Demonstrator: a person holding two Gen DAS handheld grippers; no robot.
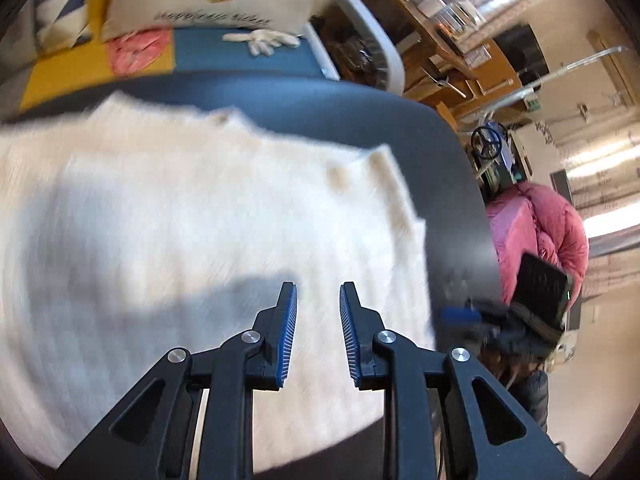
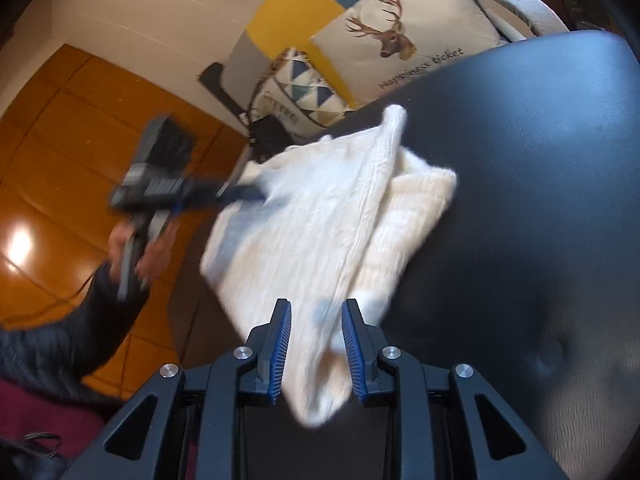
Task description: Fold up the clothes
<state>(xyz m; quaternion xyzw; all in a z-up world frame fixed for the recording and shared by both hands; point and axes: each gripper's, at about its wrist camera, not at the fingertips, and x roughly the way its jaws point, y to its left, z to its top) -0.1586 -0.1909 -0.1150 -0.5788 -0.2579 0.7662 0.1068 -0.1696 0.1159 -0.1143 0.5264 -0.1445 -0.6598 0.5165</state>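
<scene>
A white knit garment (image 2: 320, 220) lies folded in loose layers on the dark table (image 2: 520, 160). One corner of it runs toward me between the jaws of my right gripper (image 2: 316, 312), which stand apart, and the blue pads do not press on the cloth. My left gripper (image 2: 244, 194), held by a hand, reaches the garment's far left edge. In the left wrist view the garment (image 1: 200, 208) spreads blurred under my left gripper (image 1: 318, 300), whose jaws are open with nothing between them. The right gripper (image 1: 460, 314) shows as a blur at the table's right edge.
A deer-print cushion (image 2: 400, 40) and a triangle-pattern cushion (image 2: 304, 84) sit on the seat behind the table. A white glove (image 1: 264, 40) lies on the blue seat. A pink jacket (image 1: 540, 232) is off the table's right side. Wooden floor (image 2: 60, 140) lies to the left.
</scene>
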